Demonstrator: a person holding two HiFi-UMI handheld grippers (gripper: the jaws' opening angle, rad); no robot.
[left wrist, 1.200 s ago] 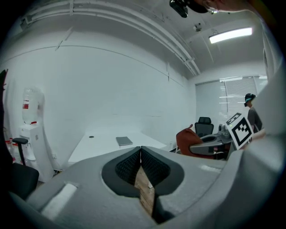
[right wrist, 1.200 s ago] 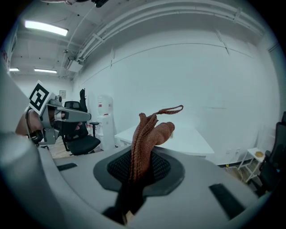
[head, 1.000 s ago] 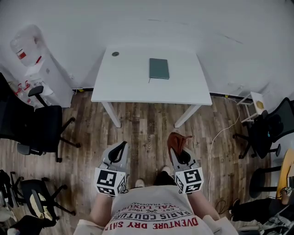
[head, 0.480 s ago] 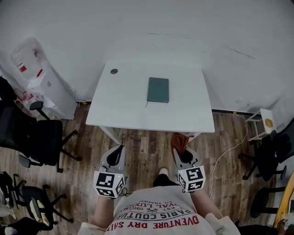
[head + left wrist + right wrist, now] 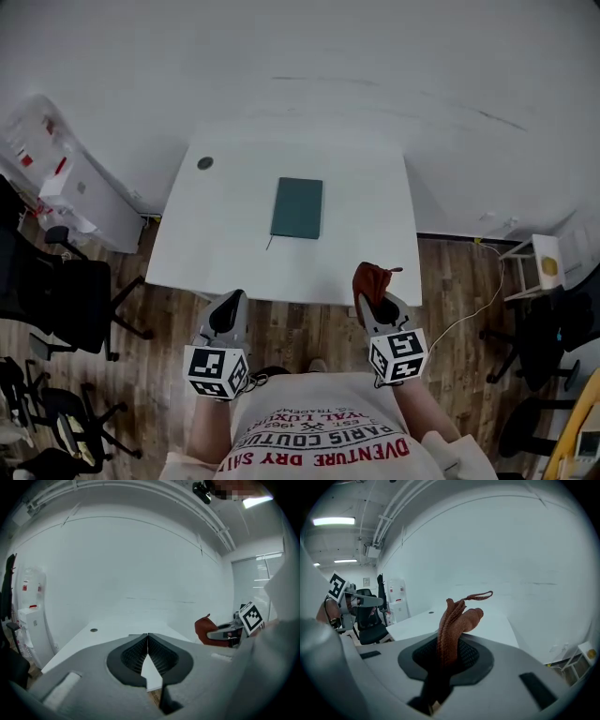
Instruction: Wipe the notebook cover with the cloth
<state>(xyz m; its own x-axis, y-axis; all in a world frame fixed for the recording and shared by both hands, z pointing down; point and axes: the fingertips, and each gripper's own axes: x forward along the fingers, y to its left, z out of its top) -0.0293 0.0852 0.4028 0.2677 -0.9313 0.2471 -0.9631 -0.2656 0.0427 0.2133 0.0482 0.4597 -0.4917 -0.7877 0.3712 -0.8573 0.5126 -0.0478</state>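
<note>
A dark green notebook [image 5: 297, 208] lies flat near the middle of the white table [image 5: 366, 253]. My right gripper [image 5: 371, 286] hovers at the table's front edge, right of the notebook, shut on a rust-brown cloth [image 5: 371, 277]. In the right gripper view the cloth [image 5: 453, 623] stands up bunched between the jaws, a loop at its top. My left gripper [image 5: 229, 307] hangs just in front of the table's front edge, left of the notebook, shut with nothing in it. The left gripper [image 5: 148, 641] shows its jaws meeting, and the right gripper with the cloth [image 5: 206, 629] appears off to the side.
A small dark round cap [image 5: 204, 163] sits at the table's far left corner. A water dispenser [image 5: 42, 159] stands left of the table, black office chairs [image 5: 56, 300] on the left and one [image 5: 548, 328] on the right. A cable [image 5: 469, 309] runs over the wooden floor.
The person has stepped toward the table: the table and notebook have come nearer in the head view. Both grippers now reach its front edge; the cloth stays held.
</note>
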